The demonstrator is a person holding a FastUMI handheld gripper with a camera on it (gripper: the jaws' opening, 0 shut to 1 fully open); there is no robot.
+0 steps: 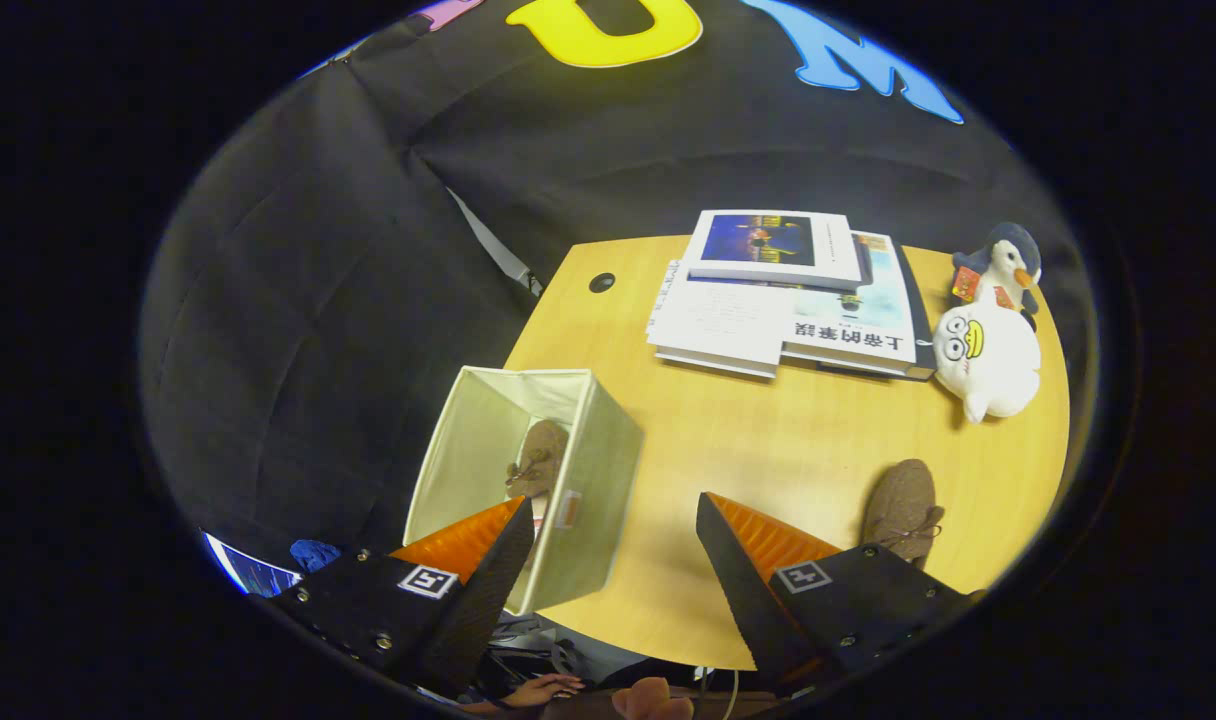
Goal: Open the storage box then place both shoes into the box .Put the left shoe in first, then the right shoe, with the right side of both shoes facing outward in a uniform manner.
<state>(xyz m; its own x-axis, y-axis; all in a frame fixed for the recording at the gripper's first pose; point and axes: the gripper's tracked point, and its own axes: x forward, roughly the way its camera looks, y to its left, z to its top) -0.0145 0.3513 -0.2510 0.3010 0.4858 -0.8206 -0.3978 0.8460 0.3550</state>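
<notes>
While apart, gripper (613,545) fingers seemingly empty.

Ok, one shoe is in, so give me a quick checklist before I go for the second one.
1. Storage box open, top clear: ok.
2. First shoe inside the box, against its right wall: ok.
3. Which side of that shoe faces outward: cannot tell.
4. Second shoe free on the table, just beyond the right finger, nothing on it: ok.
5. Gripper open and empty, jaws spread wide: ok.
6. Books and plush toys sit well back from the shoe, out of the likely path: ok.
</notes>
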